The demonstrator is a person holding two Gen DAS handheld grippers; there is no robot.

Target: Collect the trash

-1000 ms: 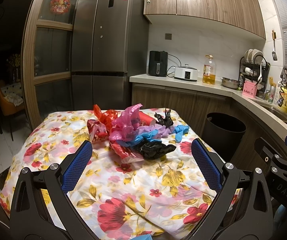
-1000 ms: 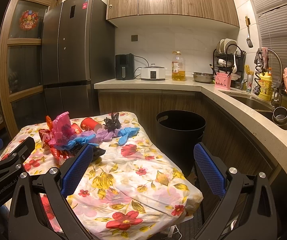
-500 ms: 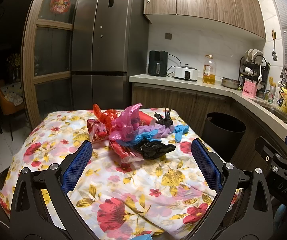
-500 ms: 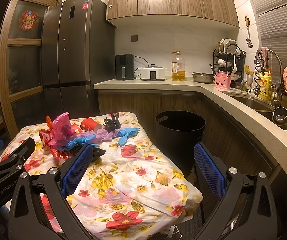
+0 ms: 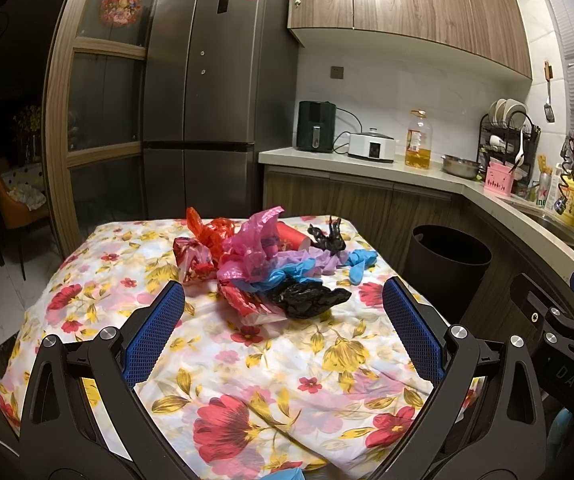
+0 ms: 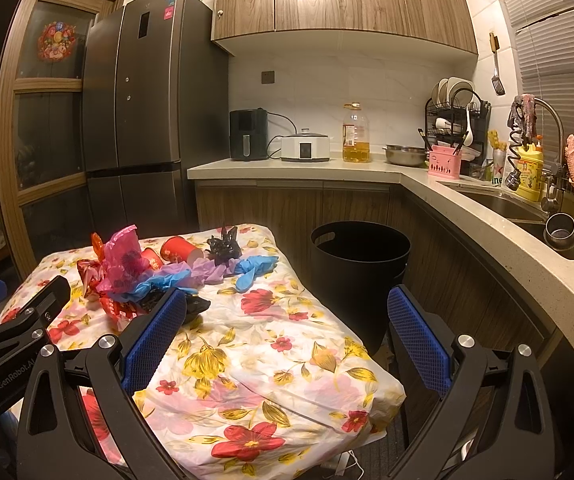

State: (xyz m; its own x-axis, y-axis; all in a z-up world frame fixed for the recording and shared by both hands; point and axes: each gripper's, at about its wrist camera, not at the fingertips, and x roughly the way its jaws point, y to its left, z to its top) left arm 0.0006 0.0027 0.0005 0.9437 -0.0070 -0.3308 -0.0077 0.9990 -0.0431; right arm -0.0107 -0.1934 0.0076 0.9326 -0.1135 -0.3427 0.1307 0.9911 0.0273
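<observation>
Both tools held wide and empty over the tabletop [image 5: 287, 360].
The trash pile [image 5: 271, 268] lay on the tabletop's far half, ahead of the left tool [image 5: 283, 312]; the right tool [image 6: 287, 320] hung nearer the black bin [image 6: 361, 276], which stood just beside the tabletop.

Crinkly, glossy plastic bags [image 5: 275, 264] on a soft floral cloth [image 5: 247, 344]. The bin [image 6: 361, 256] is matt black (plastic, seemingly); the fridge [image 5: 215, 80] gleams like brushed metal.
</observation>
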